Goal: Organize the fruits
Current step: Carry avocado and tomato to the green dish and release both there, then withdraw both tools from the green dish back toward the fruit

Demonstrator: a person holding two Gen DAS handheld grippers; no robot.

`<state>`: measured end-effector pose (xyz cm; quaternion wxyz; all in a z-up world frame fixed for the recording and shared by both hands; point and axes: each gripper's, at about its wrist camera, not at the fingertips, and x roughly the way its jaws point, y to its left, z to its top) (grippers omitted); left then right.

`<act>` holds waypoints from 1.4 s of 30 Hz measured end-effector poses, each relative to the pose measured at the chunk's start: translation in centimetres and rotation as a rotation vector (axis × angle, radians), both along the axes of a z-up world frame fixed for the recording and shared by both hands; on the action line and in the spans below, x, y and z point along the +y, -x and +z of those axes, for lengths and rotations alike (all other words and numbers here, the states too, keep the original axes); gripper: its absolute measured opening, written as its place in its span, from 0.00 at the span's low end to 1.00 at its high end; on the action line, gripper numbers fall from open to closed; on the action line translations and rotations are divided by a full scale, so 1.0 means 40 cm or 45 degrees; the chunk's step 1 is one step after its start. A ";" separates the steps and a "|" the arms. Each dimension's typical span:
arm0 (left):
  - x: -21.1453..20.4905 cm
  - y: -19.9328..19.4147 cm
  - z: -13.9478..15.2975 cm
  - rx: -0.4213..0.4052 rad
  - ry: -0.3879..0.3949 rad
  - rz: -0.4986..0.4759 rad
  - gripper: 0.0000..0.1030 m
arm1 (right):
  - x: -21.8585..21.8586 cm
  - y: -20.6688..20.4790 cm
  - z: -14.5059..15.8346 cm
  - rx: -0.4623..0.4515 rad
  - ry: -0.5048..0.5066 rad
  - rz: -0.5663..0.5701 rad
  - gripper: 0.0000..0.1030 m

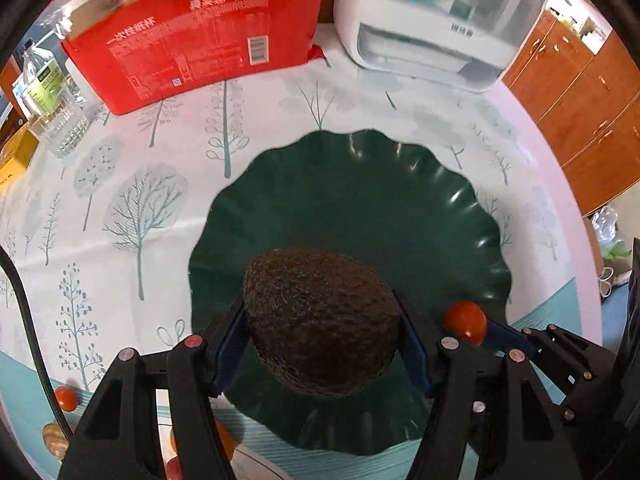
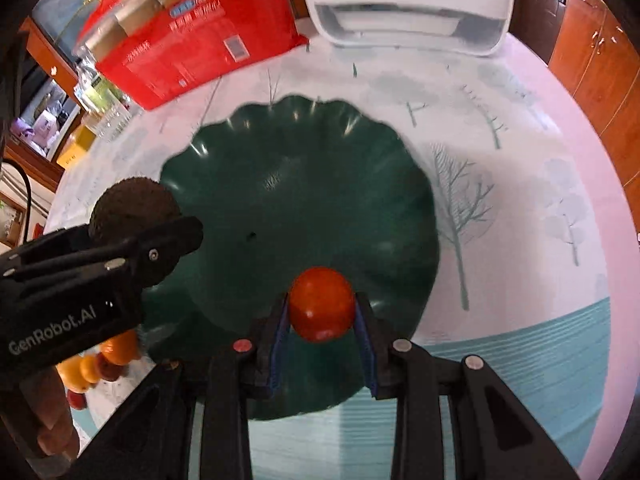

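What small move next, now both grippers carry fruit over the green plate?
Probably lower both a little, then open. The left gripper holds the avocado and the right gripper the tomato, both above the plate, which has nothing on it.

plate: the green scalloped plate [image 1: 400, 200] lies bare across its far half, open from above.
near edge: the left gripper [image 1: 320, 324] with its avocado [image 1: 320, 320] and the right gripper [image 2: 322, 312] with its tomato [image 2: 322, 304] crowd it side by side.
far: red package [image 1: 192, 40] and white appliance [image 1: 432, 32] block the back.
right: bare tablecloth [image 2: 520, 240].
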<state>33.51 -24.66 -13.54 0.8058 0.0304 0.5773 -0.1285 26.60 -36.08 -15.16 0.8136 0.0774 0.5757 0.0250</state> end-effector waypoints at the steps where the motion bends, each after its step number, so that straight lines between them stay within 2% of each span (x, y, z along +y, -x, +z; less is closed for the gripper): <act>1: -0.004 -0.003 -0.006 0.002 -0.009 -0.002 0.63 | 0.002 0.000 -0.002 0.001 0.006 0.005 0.31; 7: -0.017 -0.020 -0.048 0.046 -0.078 0.008 0.64 | 0.027 -0.014 -0.002 -0.017 0.073 0.058 0.33; 9: -0.016 -0.023 -0.057 0.053 -0.088 0.020 0.66 | 0.030 -0.017 -0.004 -0.005 0.059 0.078 0.41; 11: -0.012 -0.019 -0.045 0.024 -0.080 0.022 0.87 | 0.030 -0.016 -0.004 -0.001 0.041 0.081 0.49; 13: -0.007 -0.015 -0.023 -0.027 -0.072 0.029 0.92 | 0.029 -0.015 0.003 -0.011 0.020 0.077 0.52; 26: 0.054 0.006 0.064 -0.107 -0.022 0.076 0.93 | 0.048 0.004 0.064 -0.054 -0.003 0.052 0.55; 36: 0.091 0.066 0.152 -0.211 -0.003 0.001 0.93 | 0.074 0.047 0.117 -0.100 0.042 0.010 0.55; 42: 0.131 0.104 0.190 -0.263 -0.017 -0.015 0.93 | 0.095 0.083 0.148 -0.106 0.025 -0.039 0.55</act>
